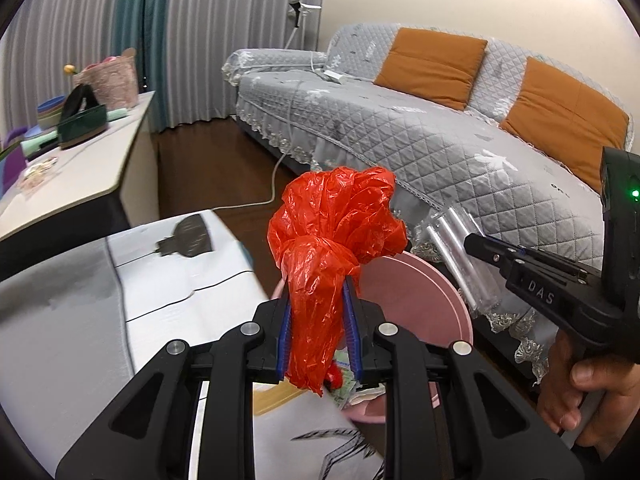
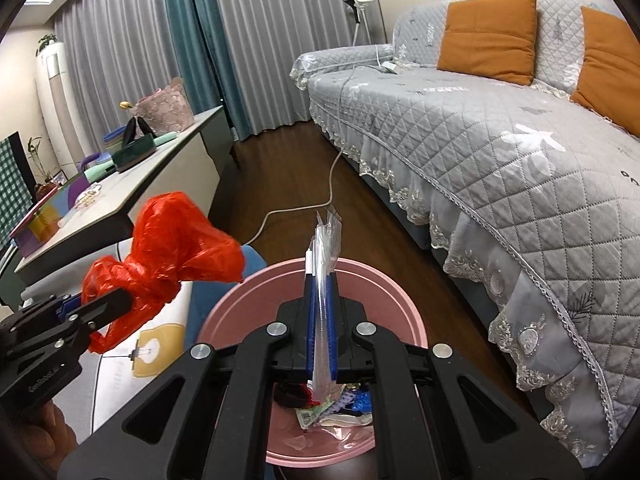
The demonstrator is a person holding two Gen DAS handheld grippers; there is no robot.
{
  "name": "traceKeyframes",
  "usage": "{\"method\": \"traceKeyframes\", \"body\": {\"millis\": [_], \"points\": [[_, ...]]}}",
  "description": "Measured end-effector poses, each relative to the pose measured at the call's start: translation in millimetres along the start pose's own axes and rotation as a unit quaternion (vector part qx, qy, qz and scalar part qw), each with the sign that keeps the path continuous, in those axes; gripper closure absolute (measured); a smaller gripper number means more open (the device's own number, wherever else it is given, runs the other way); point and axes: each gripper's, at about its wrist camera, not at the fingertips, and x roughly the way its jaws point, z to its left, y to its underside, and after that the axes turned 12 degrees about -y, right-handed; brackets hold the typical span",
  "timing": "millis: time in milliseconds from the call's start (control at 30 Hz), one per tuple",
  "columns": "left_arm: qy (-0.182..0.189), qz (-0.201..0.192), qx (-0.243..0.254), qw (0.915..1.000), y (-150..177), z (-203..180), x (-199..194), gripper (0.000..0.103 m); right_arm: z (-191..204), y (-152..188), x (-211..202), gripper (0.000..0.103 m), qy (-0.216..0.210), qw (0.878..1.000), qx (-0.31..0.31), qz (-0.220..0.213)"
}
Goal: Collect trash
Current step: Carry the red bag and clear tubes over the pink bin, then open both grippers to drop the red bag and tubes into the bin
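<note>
Left wrist view: the left gripper [image 1: 318, 320] clamps a knotted red plastic bag [image 1: 336, 232] over the pink bin [image 1: 420, 292], which holds wrappers. The right gripper [image 1: 476, 242] pinches a clear plastic wrapper [image 1: 460, 248] beside the sofa [image 1: 420, 136].

Right wrist view: the right gripper [image 2: 321, 320], nearly closed, grips the wrapper [image 2: 325, 280] above the bin [image 2: 240, 304]; paper scraps [image 2: 332, 412] lie inside. A cable [image 2: 296, 208] crosses the floor beyond.

I see a bright red plastic bag [image 1: 336, 236] in my black left claw [image 1: 316, 312], whose pads are blue. My right claw [image 2: 321, 312], black with the same blue pads, carries a clear wrapper [image 2: 326, 248]. Below it the bin [image 2: 240, 304] is pink. Beside the bin, the sofa [image 2: 500, 152] wears grey diamond quilting with white leaf prints and orange cushions [image 2: 488, 32].
</note>
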Motion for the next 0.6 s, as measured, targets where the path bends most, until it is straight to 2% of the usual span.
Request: {"method": "traceKeyframes", "body": {"millis": [200,233,300,333,367,433,500,600], "points": [[0.009,0.011,0.008,0.9999,2.9,-11.0,13.3,0.08,-7.6,1.2,1.6,0.097,0.005,1.0,0.001,0.004],[0.013,0.014,0.011,0.9998,3.9,-11.7,15.1,0.079,-8.2,1.3,1.8,0.094,0.005,1.0,0.001,0.005],[0.019,0.021,0.014,0.9995,5.6,-13.0,18.0,0.068,-9.3,1.8,3.6,0.092,0.006,1.0,0.002,0.01],[0.021,0.025,0.015,0.9994,6.1,-12.8,19.4,0.062,-10.0,2.1,4.6,0.079,0.008,1.0,0.002,0.012],[0.018,0.027,0.015,0.9994,7.0,-12.8,20.0,0.055,-10.8,2.7,5.0,0.058,0.014,1.0,0.003,0.013],[0.014,0.028,0.013,0.9994,9.0,-10.0,18.5,0.055,-13.5,3.2,3.0,0.039,0.024,1.0,0.005,0.007],[0.014,0.027,0.006,0.9995,10.6,-3.9,13.4,0.055,-16.4,3.1,2.6,0.039,0.023,1.0,0.009,0.007],[0.012,0.016,0.0,0.9998,10.9,4.0,0.2,0.053,-16.4,4.4,0.7,0.028,0.028,1.0,0.007,0.008]]}}
